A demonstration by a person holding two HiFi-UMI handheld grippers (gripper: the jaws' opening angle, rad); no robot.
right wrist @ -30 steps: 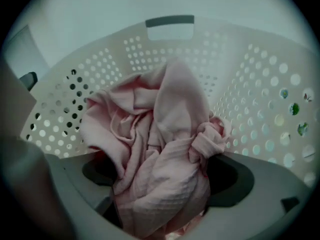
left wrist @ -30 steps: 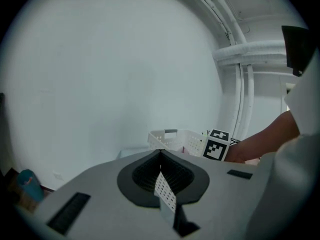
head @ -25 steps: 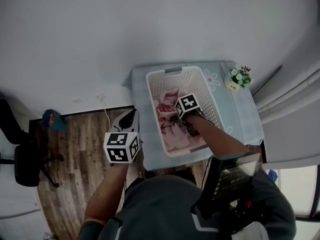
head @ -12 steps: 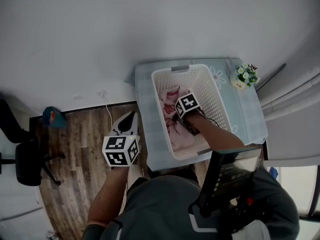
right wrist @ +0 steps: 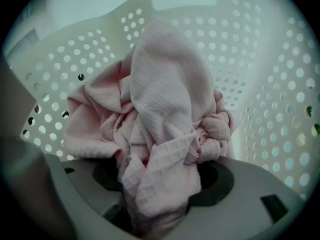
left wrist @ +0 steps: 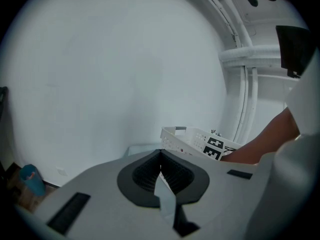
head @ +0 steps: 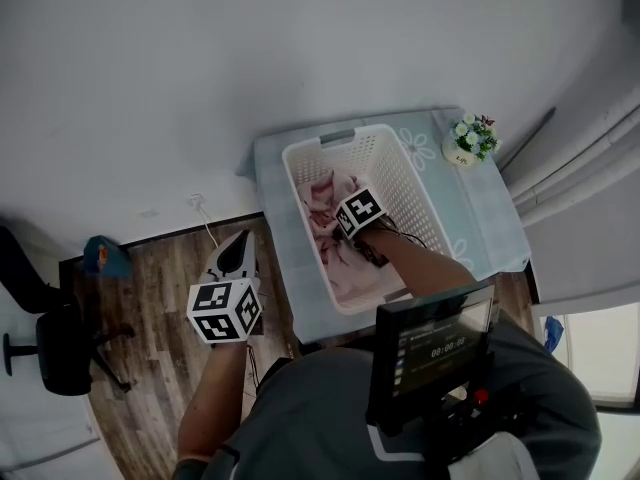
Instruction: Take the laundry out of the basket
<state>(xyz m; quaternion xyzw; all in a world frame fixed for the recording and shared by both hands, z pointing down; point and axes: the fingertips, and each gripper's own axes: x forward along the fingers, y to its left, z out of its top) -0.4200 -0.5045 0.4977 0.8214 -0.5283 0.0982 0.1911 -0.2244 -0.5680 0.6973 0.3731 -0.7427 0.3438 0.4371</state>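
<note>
A white perforated laundry basket [head: 398,183] stands on a table, with crumpled pink laundry [head: 322,190] inside. My right gripper [head: 352,228] reaches steeply down into the basket. In the right gripper view its jaws have just been closing, and a bunched fold of the pink laundry [right wrist: 165,109] fills the gap and is pinched between the pads of the right gripper [right wrist: 160,186]. The basket wall [right wrist: 260,84] rises behind it. My left gripper [head: 242,238] hangs over the floor left of the table, shut and empty. In its own view the left gripper [left wrist: 161,165] faces the basket [left wrist: 186,138].
The table has a pale blue cloth [head: 272,173], and a small flower pot [head: 467,140] sits at its far right corner. On the wooden floor [head: 150,298] lie a white cable [head: 205,218] and a blue object [head: 100,256], with an office chair [head: 50,343] at left. Curtains [head: 590,198] hang right.
The right gripper stays down in the basket on the pink laundry. The left gripper has drifted a little left and nearer to me. The head view has shifted slightly.
</note>
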